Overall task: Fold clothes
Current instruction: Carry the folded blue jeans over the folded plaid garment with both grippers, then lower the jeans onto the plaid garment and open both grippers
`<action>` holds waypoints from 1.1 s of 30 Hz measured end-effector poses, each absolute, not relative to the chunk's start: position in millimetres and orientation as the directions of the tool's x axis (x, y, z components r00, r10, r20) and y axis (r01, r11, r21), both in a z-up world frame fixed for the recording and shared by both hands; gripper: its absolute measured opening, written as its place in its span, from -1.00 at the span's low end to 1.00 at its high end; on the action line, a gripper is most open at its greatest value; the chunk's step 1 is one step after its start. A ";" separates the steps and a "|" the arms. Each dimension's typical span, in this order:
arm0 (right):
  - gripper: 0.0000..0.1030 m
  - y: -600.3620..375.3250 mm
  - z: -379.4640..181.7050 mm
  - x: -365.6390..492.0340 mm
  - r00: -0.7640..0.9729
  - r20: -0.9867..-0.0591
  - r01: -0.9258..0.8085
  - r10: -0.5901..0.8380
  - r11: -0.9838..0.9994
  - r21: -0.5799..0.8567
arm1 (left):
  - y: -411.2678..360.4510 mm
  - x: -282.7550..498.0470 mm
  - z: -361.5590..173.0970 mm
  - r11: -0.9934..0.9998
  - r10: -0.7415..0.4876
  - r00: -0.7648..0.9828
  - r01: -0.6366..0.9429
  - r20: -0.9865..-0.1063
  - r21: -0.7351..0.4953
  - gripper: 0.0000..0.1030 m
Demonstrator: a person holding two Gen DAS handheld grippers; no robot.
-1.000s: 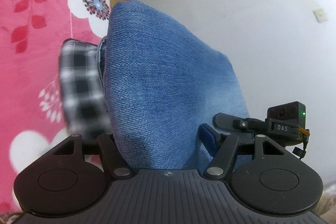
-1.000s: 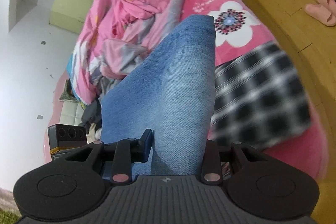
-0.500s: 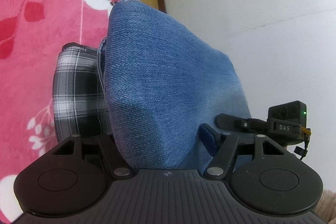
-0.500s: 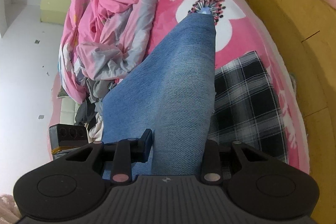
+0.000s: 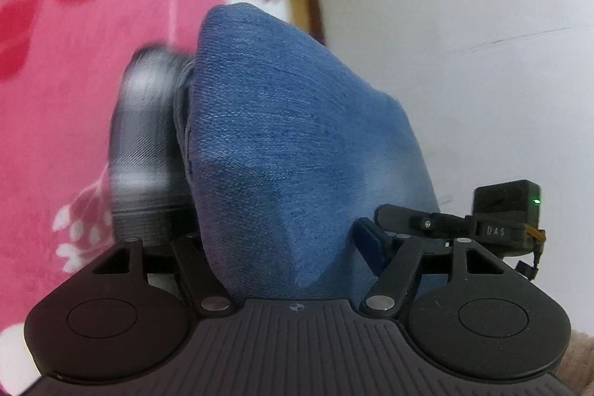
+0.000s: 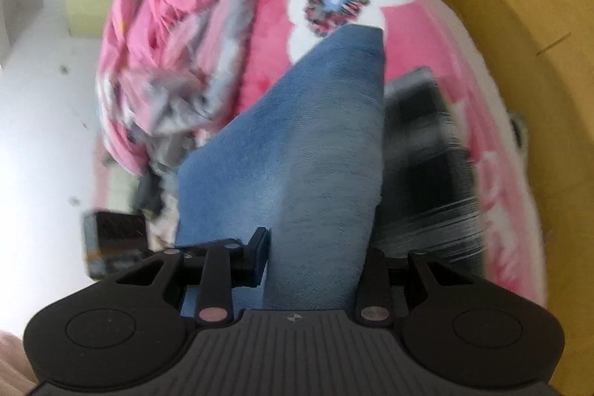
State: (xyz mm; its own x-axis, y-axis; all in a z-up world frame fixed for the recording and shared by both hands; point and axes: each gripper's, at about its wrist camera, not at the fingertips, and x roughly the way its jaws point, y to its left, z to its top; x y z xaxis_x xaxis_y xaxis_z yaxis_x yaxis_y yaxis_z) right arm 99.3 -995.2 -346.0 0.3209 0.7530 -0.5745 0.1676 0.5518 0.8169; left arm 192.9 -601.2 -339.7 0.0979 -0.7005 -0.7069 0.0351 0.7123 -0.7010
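Observation:
Blue jeans (image 5: 297,143) hang in the air between both grippers, folded lengthwise. My left gripper (image 5: 286,247) is shut on one end of the denim, which fills the space between its fingers. My right gripper (image 6: 315,251) is shut on the other end of the jeans (image 6: 312,143). Below lies a folded black-and-white plaid garment (image 5: 144,151), blurred by motion, on the pink flowered blanket (image 5: 55,99). In the right wrist view the plaid garment (image 6: 427,154) sits just right of the hanging denim.
A heap of pink and grey bedding (image 6: 174,36) lies at the far side of the bed. A pale green box (image 6: 92,2) stands beyond it. Wooden floor (image 6: 501,6) runs along the bed's right side, and a white wall (image 5: 464,43) is close on the left gripper's right.
Both grippers have carried the jeans along over the bed. The plaid garment and the blanket flowers have shifted in view and are now motion-blurred. Both grips stay shut on the denim.

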 end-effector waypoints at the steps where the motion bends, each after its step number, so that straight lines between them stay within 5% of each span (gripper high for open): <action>1: -0.18 -995.4 -351.9 99.2 0.318 -0.576 0.168 0.753 0.553 0.816 | -600.7 193.2 -350.5 0.719 -0.693 0.087 0.027 -0.715 -0.694 0.35; 7: -0.09 -1012.6 -369.0 94.5 0.354 -0.499 0.230 0.791 0.444 0.866 | -577.8 186.1 -333.7 0.707 -0.701 0.144 0.008 -0.699 -0.707 0.61; 12: 0.13 -1019.0 -349.9 91.9 0.358 -0.562 0.257 0.745 0.500 0.827 | -547.3 173.3 -292.6 0.739 -0.656 0.229 0.004 -0.719 -0.674 0.63; 17: 0.14 -1040.0 -296.5 72.3 0.485 -0.647 0.243 0.589 0.620 0.746 | -542.6 157.1 -230.7 0.781 -0.608 0.376 0.127 -0.699 -0.611 0.63; 22: -0.35 -1039.6 -252.9 78.1 0.578 -0.657 0.179 0.484 0.711 0.680 | -580.6 158.0 -213.3 0.744 -0.667 0.380 0.311 -0.641 -0.591 0.63; 28: -0.61 -1013.7 -263.7 107.0 0.536 -0.728 0.142 0.428 0.804 0.577 | -594.8 174.3 -271.3 0.831 -0.556 0.327 0.261 -0.765 -0.492 0.57; 33: -0.65 -992.9 -274.1 128.9 0.499 -0.785 0.111 0.367 0.871 0.479 | -602.7 178.1 -271.5 0.833 -0.545 0.314 0.308 -0.778 -0.459 0.59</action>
